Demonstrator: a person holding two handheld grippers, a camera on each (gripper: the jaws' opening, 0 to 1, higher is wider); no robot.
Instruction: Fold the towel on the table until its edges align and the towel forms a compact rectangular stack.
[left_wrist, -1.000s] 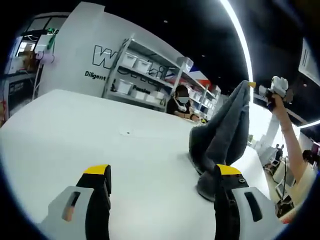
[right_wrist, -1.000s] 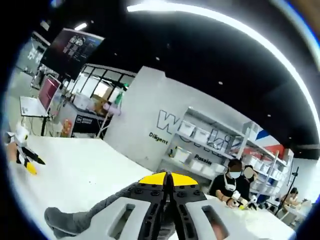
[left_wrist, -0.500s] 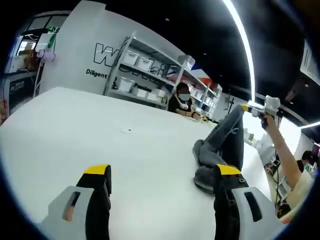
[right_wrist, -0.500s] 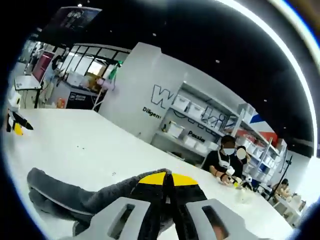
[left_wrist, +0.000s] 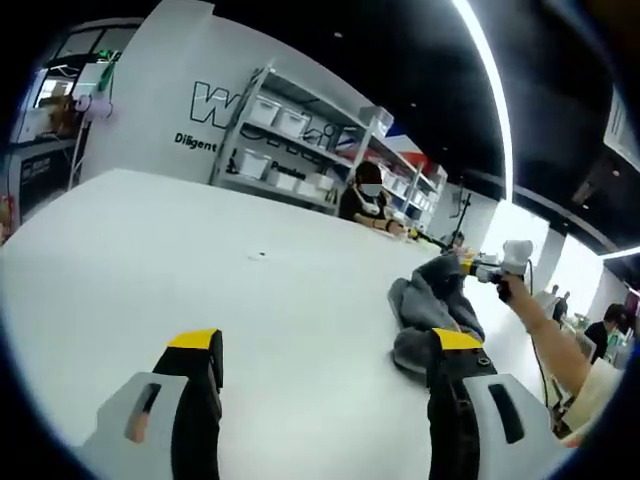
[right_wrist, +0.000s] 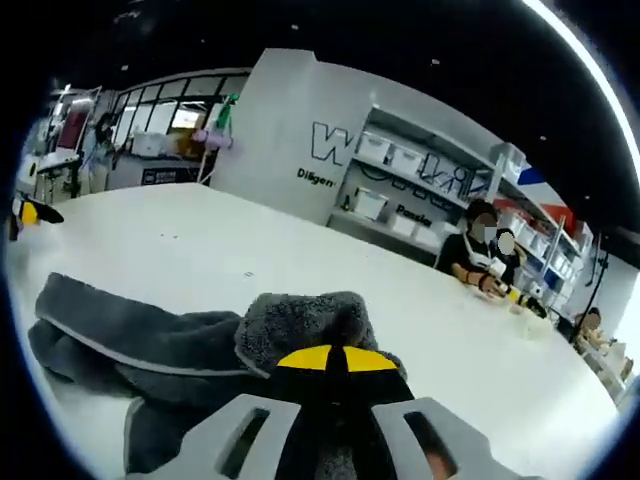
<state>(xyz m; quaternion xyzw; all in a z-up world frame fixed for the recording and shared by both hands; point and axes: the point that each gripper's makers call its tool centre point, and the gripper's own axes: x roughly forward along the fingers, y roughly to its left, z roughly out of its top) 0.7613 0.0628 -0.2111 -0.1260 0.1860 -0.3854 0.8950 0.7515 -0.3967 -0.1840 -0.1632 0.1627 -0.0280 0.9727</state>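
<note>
Well, the folding has hardly begun, judging by the state of things. Lower centre of the right gripper view, the right gripper (right_wrist: 334, 362) has its yellow-tipped jaws pressed together with a thick roll of the grey towel (right_wrist: 150, 345) pinched between them, a fuzzy hem bunching up just above the tips. From that grip the cloth trails off to the lower left of the frame in loose, overlapping ridges, a pale edge seam snaking through it, and nothing lines up with anything.

Over in the left gripper view, the left gripper (left_wrist: 325, 352) sits at the bottom of the frame with its jaws spread wide and nothing between them, bare white table (left_wrist: 150, 260) showing through the gap. The towel (left_wrist: 425, 315) lies right of centre as a crumpled mound on the tabletop, partly tucked behind the right-hand jaw. Just above it the right gripper (left_wrist: 468, 264) comes in from the right on the person's outstretched arm, clamped on the raised end of the cloth.

So what's done? One edge is in hand, and that's about all. What's left, by my reading, is everything: spread the towel flat, get the free gripper onto a matching corner, then fold edge to edge into a neat rectangle. The towel sits well within the workspace.
</note>
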